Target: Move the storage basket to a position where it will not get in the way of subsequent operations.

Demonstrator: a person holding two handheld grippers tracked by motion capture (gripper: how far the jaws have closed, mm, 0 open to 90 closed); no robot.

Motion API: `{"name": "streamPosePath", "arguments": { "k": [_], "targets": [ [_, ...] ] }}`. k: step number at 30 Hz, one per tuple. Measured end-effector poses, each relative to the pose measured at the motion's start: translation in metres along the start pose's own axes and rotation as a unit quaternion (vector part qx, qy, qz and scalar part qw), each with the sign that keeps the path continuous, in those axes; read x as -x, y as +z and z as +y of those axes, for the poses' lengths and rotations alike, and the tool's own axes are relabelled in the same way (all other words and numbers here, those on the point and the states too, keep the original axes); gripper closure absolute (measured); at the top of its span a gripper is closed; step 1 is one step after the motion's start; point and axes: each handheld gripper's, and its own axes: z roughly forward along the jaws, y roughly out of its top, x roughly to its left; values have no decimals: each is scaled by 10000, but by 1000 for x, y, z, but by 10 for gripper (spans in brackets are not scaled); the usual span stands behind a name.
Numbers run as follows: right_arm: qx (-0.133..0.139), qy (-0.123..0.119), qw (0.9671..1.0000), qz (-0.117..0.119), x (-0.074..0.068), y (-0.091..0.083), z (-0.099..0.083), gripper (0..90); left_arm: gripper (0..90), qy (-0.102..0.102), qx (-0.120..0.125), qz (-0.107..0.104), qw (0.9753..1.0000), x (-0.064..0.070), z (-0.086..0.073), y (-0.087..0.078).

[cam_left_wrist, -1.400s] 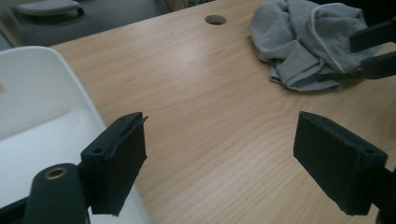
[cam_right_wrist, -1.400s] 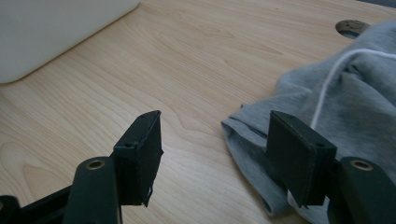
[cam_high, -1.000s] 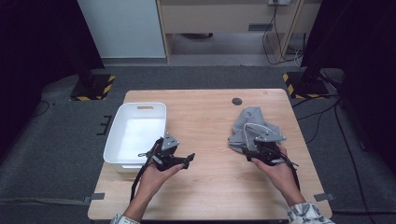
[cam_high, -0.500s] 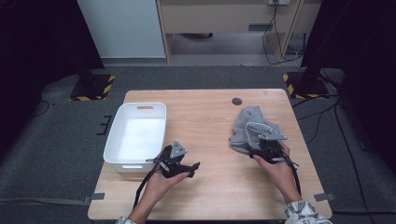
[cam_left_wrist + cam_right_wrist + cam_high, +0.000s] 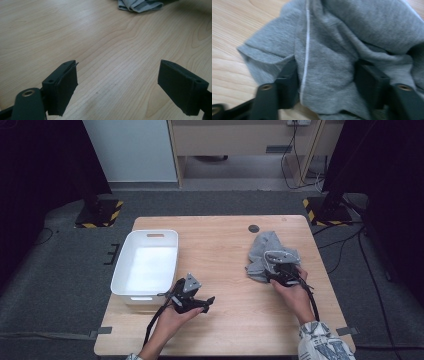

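Since the earlier frames, the left gripper [image 5: 206,303] has moved from beside the white bin [image 5: 123,270] toward the tabletop [image 5: 220,250] centre near the front edge, and the right gripper [image 5: 276,268] has advanced slightly onto the grey garment [image 5: 265,247].

Count: one garment, one bin, two grippers, one dark round mark [image 5: 254,228] near the back edge.

The garment lies crumpled toward the right edge of the tabletop, about midway between front and back. The bin stands along the left edge, well apart from it.

The left gripper view shows what the high view cannot resolve: the left gripper [image 5: 117,87] has its jaws spread wide over bare wood, holding nothing, with the garment [image 5: 140,5] at the top of the frame. The right gripper view shows the right gripper [image 5: 325,85] with jaws apart, a fold of the garment [image 5: 329,50] with a pale seam lying between them; the cloth touches both jaws but is not clamped flat.
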Motion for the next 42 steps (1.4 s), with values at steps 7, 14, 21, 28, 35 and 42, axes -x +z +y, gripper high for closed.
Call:
{"name": "streamPosePath", "arguments": {
  "k": [7, 14, 21, 28, 35, 42],
  "targets": [
    [29, 307, 9993, 233, 15, -4, -1, 745, 156, 57, -50, -44, 10000, 8, -2, 3],
    [51, 178, 9980, 603, 11, -11, -9, 831, 156, 112, -85, -87, 9999, 13, -1, 7],
    [37, -17, 9955, 945, -6, -19, -16, 846, 157, 85, -55, -107, 9999, 14, -1, 5],
    [92, -201, 9957, 900, -16, -24, -18, 804, 157, 59, -29, -116, 9999, 12, -2, 3],
    [654, -158, 9948, 768, -18, -41, -16, 477, 157, 20, -15, -87, 10000, 9, -2, 2],
    [1050, 220, 9939, 237, -6, -46, -8, 204, 157, 32, -21, -103, 9999, 10, -3, 2]
  ]
}}
